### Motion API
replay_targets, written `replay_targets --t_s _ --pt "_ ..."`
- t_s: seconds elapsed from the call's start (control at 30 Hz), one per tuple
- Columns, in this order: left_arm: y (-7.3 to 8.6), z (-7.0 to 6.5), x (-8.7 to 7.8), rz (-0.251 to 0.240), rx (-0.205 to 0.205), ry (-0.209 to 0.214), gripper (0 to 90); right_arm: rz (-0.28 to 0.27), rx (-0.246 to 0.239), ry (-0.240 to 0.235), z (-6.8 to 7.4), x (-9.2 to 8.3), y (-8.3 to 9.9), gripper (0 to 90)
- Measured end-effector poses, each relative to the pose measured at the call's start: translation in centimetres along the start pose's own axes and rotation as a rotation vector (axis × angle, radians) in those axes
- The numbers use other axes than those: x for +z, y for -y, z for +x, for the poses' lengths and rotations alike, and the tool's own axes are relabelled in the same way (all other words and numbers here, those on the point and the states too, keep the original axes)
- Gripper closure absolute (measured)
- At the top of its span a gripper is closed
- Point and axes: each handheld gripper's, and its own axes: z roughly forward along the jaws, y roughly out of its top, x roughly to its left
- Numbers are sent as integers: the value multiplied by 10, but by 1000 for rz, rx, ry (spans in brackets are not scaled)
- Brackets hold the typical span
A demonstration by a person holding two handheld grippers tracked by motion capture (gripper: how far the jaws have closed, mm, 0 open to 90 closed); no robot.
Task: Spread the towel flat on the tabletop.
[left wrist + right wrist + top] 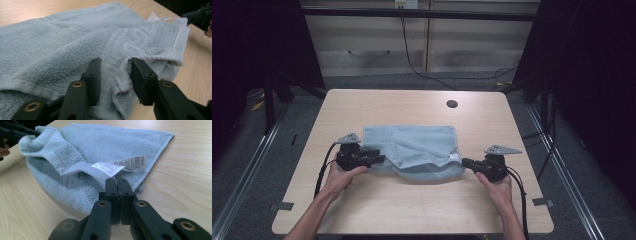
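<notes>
A light blue towel [417, 147] lies partly folded in the middle of the wooden table [412, 107]. My left gripper [379, 159] is at its left end. In the left gripper view the jaws stand open [115, 62] with a raised fold of towel [62, 42] between them. My right gripper [464, 162] is at the towel's right end. In the right gripper view its jaws [116, 180] are shut on the hem of the towel [82, 150], just under a white label [120, 164]. Each hand grips its tool from the near side.
A dark cable hole [452, 104] sits in the table's far right part. Grey tape marks lie near the front corners [285, 205] [539, 201]. Bare wood stretches in front of the towel and behind it. Black cables trail from both grippers toward the front edge.
</notes>
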Motion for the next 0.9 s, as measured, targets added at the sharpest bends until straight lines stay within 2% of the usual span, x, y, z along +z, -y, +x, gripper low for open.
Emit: replay_targets --t_s 0.1,0.13,0.17,0.2,0.27,0.37,0.57,0.9 --pt "0 -4 -1 3 17 -10 580 2 -2 2 0 0 0 883" --pt "0 -6 -1 7 39 -13 625 -1 0 1 0 -1 0 883" --pt "1 -8 -2 9 58 -2 746 -1 2 -1 0 -2 0 883" --pt "1 -11 -3 13 67 -2 781 -4 -6 2 0 -2 0 883" --pt "0 -12 -8 -14 60 5 846 -15 -3 -2 1 -5 -2 883" --pt "-8 -12 -23 -92 20 35 857 -38 0 -2 1 -13 -6 883" --pt "-36 -22 -58 -192 56 20 857 -93 -32 -2 7 -32 -28 885" --pt "-75 -34 -105 -315 101 -12 857 -213 -136 -1 31 -71 -96 891"
